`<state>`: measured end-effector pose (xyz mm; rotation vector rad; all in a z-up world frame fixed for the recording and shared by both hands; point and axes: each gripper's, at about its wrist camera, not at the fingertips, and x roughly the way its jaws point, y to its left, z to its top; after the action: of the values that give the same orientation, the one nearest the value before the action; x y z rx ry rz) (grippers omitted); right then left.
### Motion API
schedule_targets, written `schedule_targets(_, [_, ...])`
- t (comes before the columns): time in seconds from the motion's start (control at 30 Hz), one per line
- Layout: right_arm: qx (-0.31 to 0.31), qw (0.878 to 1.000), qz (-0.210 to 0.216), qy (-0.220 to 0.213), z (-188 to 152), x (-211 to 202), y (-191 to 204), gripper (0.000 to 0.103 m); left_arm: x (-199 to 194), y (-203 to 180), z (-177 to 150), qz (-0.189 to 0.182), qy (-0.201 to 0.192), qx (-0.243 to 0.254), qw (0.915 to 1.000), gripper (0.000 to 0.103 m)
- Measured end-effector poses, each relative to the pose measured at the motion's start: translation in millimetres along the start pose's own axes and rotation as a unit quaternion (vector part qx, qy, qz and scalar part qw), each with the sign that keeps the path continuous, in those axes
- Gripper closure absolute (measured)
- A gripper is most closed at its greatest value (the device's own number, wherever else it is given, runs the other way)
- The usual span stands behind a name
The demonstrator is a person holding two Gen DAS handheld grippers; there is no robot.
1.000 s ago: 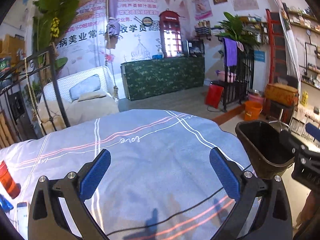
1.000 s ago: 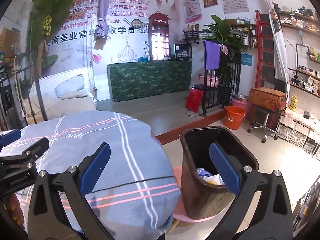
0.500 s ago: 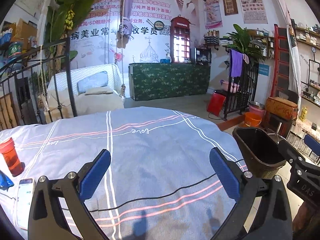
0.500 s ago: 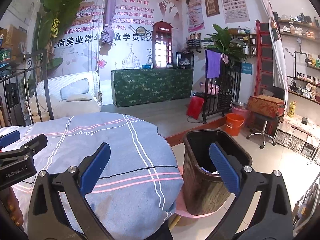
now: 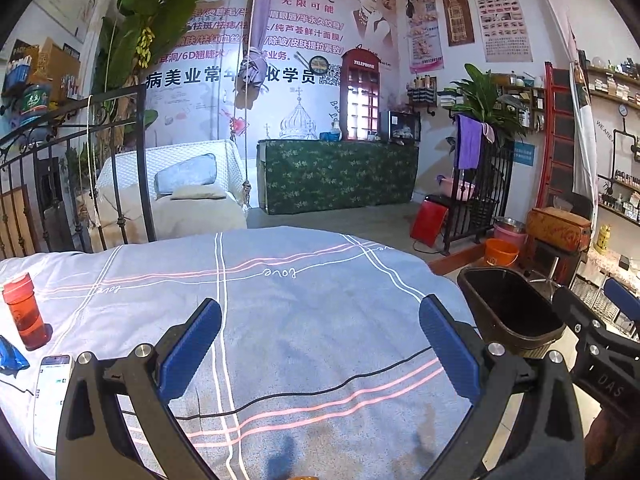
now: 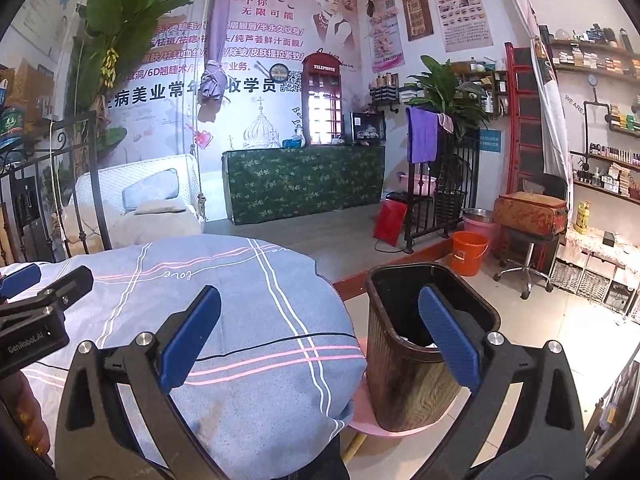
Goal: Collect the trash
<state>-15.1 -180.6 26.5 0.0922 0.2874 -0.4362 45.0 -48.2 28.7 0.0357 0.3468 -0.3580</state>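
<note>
Trash: nothing between your jaws yet. Left gripper point(image 5: 320, 344) and right gripper point(image 6: 320, 344) both spread wide, empty. Only candidate: blue wrapper point(image 5: 11, 354), far left of left jaws, beside red bottle point(image 5: 24, 316). Likely light, crinkly, slippery; pinch raised fold. Bin point(image 6: 424, 336) sits under right jaws' right finger.

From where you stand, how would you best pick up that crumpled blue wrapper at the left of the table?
Probably from above, with the left hand-held gripper, which is open and nearest. The blue wrapper lies flat and crumpled beside the red bottle, so I would pinch its raised right-hand fold across the narrow way.
</note>
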Motion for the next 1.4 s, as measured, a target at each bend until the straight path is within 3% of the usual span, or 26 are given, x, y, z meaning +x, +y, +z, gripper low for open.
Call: schedule_targets(1.4, [-0.003, 1.0, 0.0, 0.007, -5.6, 8.9, 2.5, 0.005, -3.6, -3.0, -9.1, -0.003, 0.005, -0.006, 1.0, 0.005])
